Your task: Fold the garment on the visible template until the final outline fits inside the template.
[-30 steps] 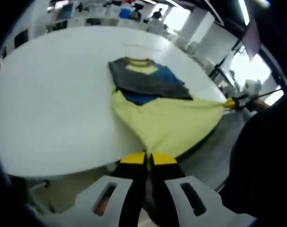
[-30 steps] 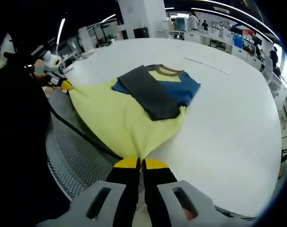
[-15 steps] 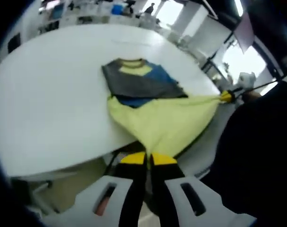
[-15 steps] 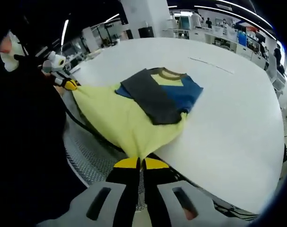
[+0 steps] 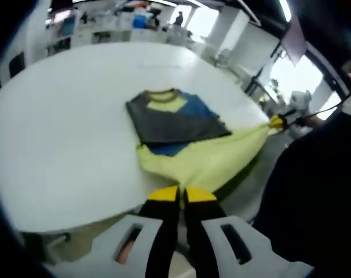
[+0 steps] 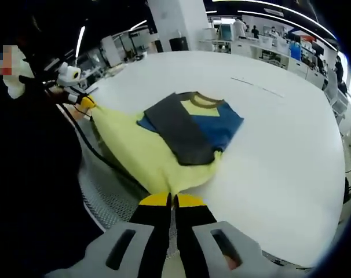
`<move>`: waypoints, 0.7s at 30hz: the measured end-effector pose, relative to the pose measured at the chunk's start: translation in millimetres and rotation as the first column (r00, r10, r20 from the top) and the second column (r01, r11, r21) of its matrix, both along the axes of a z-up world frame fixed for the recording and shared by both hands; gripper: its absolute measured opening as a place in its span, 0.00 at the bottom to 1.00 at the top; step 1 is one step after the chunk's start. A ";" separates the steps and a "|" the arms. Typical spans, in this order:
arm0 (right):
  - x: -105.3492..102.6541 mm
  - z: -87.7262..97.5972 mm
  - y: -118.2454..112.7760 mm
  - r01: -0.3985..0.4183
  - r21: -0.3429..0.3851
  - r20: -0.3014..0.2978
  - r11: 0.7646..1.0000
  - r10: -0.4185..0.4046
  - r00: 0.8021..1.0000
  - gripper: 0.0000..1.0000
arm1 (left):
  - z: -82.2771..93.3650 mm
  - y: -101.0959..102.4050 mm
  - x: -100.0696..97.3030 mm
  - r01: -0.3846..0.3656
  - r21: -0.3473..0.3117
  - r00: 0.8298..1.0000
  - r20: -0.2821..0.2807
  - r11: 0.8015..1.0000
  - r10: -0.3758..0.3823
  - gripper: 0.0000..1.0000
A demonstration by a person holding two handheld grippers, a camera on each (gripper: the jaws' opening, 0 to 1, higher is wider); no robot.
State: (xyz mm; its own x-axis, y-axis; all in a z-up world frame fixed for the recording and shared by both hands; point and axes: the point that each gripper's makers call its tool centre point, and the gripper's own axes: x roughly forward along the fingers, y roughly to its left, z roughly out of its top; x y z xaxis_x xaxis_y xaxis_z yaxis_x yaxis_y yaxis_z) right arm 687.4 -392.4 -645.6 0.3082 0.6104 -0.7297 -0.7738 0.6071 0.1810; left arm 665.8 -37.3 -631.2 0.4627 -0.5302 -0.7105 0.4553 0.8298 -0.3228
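Pinching yellow hem of garment (image 5: 181, 130) in both closed grippers, left gripper (image 5: 181, 194), right gripper (image 6: 173, 200), white table (image 5: 65, 116) beneath.

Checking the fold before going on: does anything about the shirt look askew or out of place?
Yes. The shirt's yellow lower half hangs past the white table's near edge, stretched between the left claw and right claw, each pinching a hem corner. Only the grey and blue upper part lies flat on the table.

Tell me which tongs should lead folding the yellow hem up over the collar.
Neither alone. Left tongs and right tongs are each shut on a hem corner of the garment, stretched between them past the table edge. Move both together.
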 end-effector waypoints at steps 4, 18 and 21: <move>14.3 2.1 0.2 0.003 0.010 0.012 1.000 -0.003 1.000 0.03 | -1.9 1.8 12.4 0.004 0.012 1.000 0.015 1.000 -0.004 0.00; 70.7 4.6 3.1 0.015 0.014 0.071 1.000 -0.016 0.997 0.03 | -0.8 8.5 61.9 -0.023 0.013 0.997 0.077 1.000 0.022 0.00; 81.7 6.1 3.8 0.017 0.015 0.083 1.000 -0.018 0.996 0.03 | 0.6 8.7 72.4 -0.020 0.016 0.996 0.089 1.000 0.018 0.00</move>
